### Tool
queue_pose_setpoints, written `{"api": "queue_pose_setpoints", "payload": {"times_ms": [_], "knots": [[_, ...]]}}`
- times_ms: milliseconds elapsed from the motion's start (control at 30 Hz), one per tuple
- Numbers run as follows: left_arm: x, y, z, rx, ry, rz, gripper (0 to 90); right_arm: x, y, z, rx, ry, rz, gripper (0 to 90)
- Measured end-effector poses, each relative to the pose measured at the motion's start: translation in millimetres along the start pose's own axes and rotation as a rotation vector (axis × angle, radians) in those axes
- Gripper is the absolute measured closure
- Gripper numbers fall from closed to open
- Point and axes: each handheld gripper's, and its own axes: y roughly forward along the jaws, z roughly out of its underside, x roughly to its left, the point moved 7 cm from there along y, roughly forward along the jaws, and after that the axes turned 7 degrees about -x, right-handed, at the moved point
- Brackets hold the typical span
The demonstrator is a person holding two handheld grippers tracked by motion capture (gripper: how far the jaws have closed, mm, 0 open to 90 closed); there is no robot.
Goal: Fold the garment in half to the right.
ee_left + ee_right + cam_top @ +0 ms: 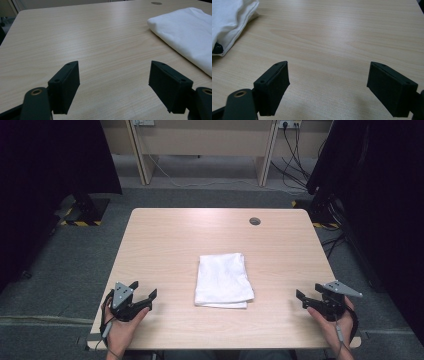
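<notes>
No brands or readable writing anywhere that I can spot, the folded white towel (223, 280) is totally plain and so is the light wood table (165, 240). The towel sits around the middle of the table, a bit toward the person's side, well apart from both grippers and roughly between them. The left gripper (142, 290) rests at the near left corner with its jaws spread wide and nothing in them, and the right gripper (309, 291) mirrors it at the near right, also wide and empty. In the left gripper view the towel runs off the right edge, and in the right gripper view it's cut off at the top left, with a small dark something (217, 48) poking out under its edge that I can't make out. There's a round grommet hole (255, 221) near the far side of the table
</notes>
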Motion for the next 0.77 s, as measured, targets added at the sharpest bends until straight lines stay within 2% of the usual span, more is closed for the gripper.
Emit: {"api": "queue_pose_setpoints", "payload": {"times_ms": [200, 300, 767], "knots": [[-2.1, 1.3, 0.2, 0.009, 0.013, -0.006, 24.4, 0.1, 2.0, 0.4, 0.016, -0.005, 0.019, 18.0], [-1.8, 0.8, 0.0, 0.002, 0.006, -0.005, 24.3, 0.8, 1.9, 0.3, 0.012, -0.013, 0.022, 18.0], [-1.5, 0.5, 0.0, 0.002, 0.001, -0.004, 24.1, 1.2, 2.5, 0.5, 0.02, -0.013, 0.009, 16.2]]}}
